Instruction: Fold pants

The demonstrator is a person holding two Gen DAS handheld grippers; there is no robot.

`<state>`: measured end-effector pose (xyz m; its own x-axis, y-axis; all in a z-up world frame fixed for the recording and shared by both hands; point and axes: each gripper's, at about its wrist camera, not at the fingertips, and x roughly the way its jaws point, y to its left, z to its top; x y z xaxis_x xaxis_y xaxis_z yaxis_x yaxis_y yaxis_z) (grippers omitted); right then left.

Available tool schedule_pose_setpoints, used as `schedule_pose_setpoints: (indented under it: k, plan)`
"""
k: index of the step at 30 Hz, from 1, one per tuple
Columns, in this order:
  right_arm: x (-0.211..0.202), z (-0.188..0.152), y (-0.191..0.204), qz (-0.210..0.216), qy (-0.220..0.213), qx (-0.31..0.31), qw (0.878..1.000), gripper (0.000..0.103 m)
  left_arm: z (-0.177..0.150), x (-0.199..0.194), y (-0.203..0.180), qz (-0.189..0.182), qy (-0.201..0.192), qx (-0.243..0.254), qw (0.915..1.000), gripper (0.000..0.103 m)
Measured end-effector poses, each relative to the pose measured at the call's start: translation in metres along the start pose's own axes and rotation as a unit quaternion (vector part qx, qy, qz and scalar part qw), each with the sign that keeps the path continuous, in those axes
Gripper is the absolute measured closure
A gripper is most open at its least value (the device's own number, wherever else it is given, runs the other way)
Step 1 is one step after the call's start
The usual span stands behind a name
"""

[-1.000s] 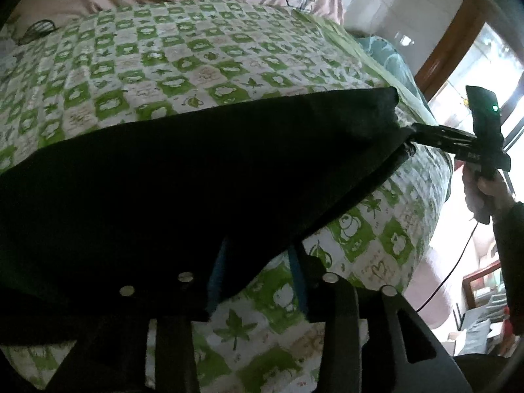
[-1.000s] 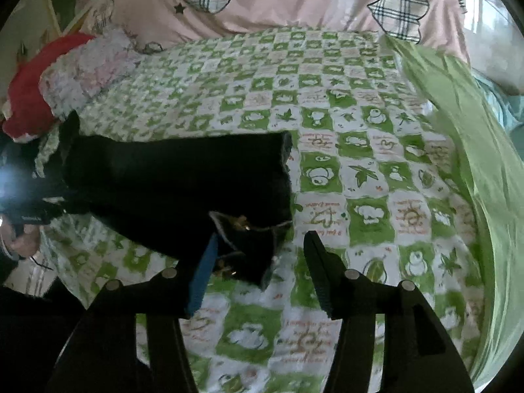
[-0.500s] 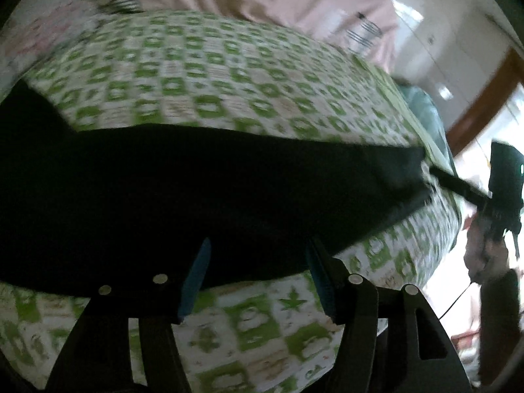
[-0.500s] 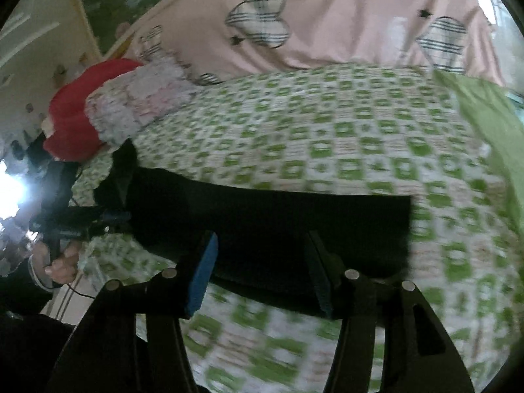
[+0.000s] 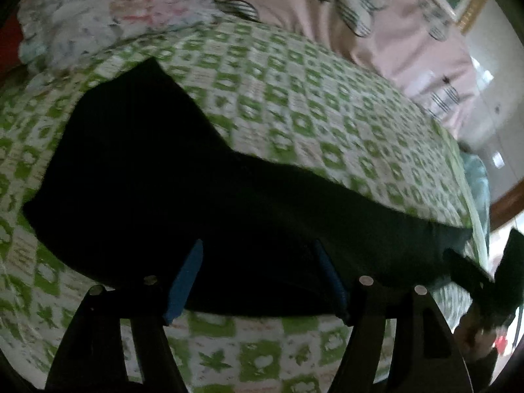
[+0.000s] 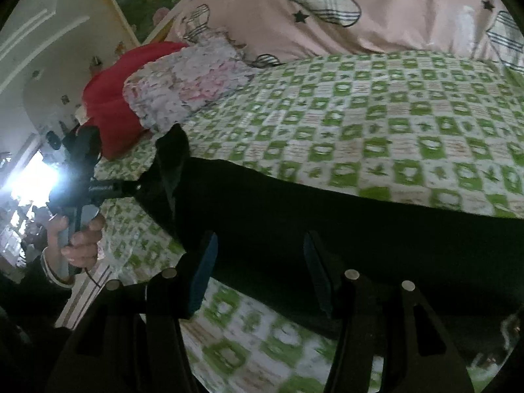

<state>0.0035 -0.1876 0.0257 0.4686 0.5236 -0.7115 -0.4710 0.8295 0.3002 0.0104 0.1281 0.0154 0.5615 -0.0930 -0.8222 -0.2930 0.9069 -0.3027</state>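
Observation:
Black pants (image 5: 183, 196) lie stretched across a bed with a green and white checked sheet (image 5: 311, 104). They also show in the right wrist view (image 6: 327, 229). My left gripper (image 5: 258, 271) is open, its blue-padded fingers over the near edge of the pants. My right gripper (image 6: 258, 268) is open too, over the pants' near edge. In the right wrist view the left gripper (image 6: 131, 190) sits at the pants' left end, touching the cloth. In the left wrist view the right gripper (image 5: 471, 271) is at the pants' right end.
A pink quilt with plaid hearts (image 6: 327, 16) lies at the back of the bed. A floral pillow (image 6: 186, 85) and a red cushion (image 6: 111, 104) sit at the left. The bed's edge (image 6: 108, 262) drops off beside the left hand.
Both grippers have let go of the pants and opened. The pants, held lifted a second ago, now lie flat on the sheet. Both cameras have swung toward the middle of the pants.

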Motion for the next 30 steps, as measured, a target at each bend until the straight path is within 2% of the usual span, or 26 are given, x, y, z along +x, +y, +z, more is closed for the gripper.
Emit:
schedule_pose_setpoints:
  k: [4, 14, 17, 21, 24, 26, 27, 28, 29, 30]
  plan:
    - [0.016, 0.009, 0.013, 0.021, 0.006, -0.008, 1.000, 0.047, 0.018, 0.002, 0.007, 0.026, 0.003, -0.024, 0.9994, 0.027]
    - [0.077, 0.024, 0.072, 0.087, 0.047, -0.065, 0.993, 0.047, 0.067, 0.033, 0.001, 0.115, 0.040, -0.051, 0.9913, 0.027]
    - [0.100, 0.028, 0.085, 0.104, 0.063, -0.077, 0.990, 0.047, 0.074, 0.049, 0.004, 0.147, 0.057, -0.048, 0.9863, 0.027]
    - [0.133, 0.030, 0.094, 0.111, 0.087, -0.081, 0.987, 0.047, 0.072, 0.064, 0.015, 0.165, 0.075, -0.056, 0.9819, 0.030]
    - [0.154, 0.028, 0.098, 0.104, 0.108, -0.079, 0.985, 0.049, 0.067, 0.068, 0.019, 0.176, 0.071, -0.048, 0.9806, 0.050]
    - [0.162, 0.025, 0.099, 0.100, 0.118, -0.079, 0.985, 0.063, 0.062, 0.064, 0.022, 0.166, 0.063, -0.046, 0.9830, 0.071]
    - [0.165, 0.024, 0.101, 0.100, 0.120, -0.081, 0.984, 0.076, 0.060, 0.061, 0.024, 0.160, 0.059, -0.049, 0.9841, 0.077]
    - [0.166, 0.024, 0.103, 0.095, 0.120, -0.087, 0.984, 0.089, 0.058, 0.055, 0.028, 0.139, 0.052, -0.059, 0.9871, 0.090]
    - [0.166, 0.023, 0.105, 0.086, 0.118, -0.096, 0.985, 0.095, 0.056, 0.050, 0.032, 0.119, 0.044, -0.070, 0.9895, 0.094]
    - [0.165, 0.024, 0.105, 0.085, 0.117, -0.098, 0.985, 0.096, 0.054, 0.043, 0.036, 0.105, 0.034, -0.079, 0.9907, 0.095]
